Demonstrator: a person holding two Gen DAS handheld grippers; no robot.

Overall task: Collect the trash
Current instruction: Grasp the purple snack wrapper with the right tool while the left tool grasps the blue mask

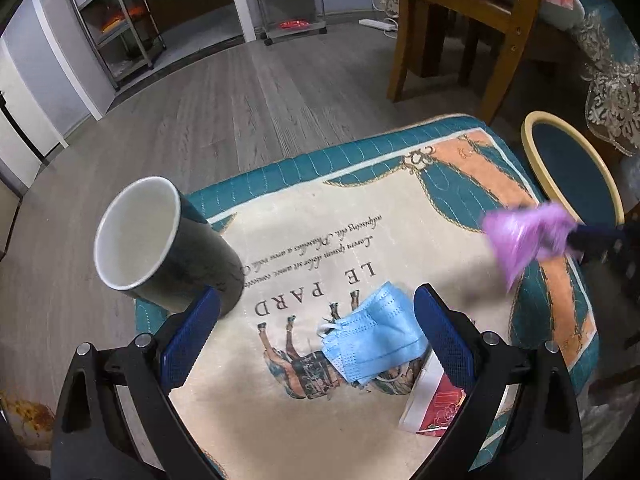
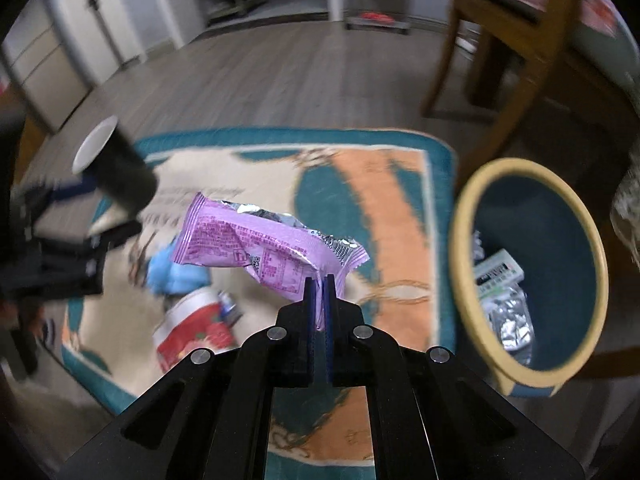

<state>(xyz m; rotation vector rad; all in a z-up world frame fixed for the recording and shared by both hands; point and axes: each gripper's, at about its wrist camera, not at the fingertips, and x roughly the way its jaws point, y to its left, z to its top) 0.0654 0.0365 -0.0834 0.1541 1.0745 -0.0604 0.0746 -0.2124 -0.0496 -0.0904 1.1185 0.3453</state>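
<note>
The right gripper, clamped on one corner of the purple wrapper, held it above the desk with the bin just to its right, while the left gripper hovered wide open and empty over the blue mask.

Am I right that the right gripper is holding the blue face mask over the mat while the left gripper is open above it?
Not quite: the right gripper is shut on the purple snack wrapper, as the right wrist view shows. The blue face mask lies on the mat, between the fingers of the open left gripper.
</note>
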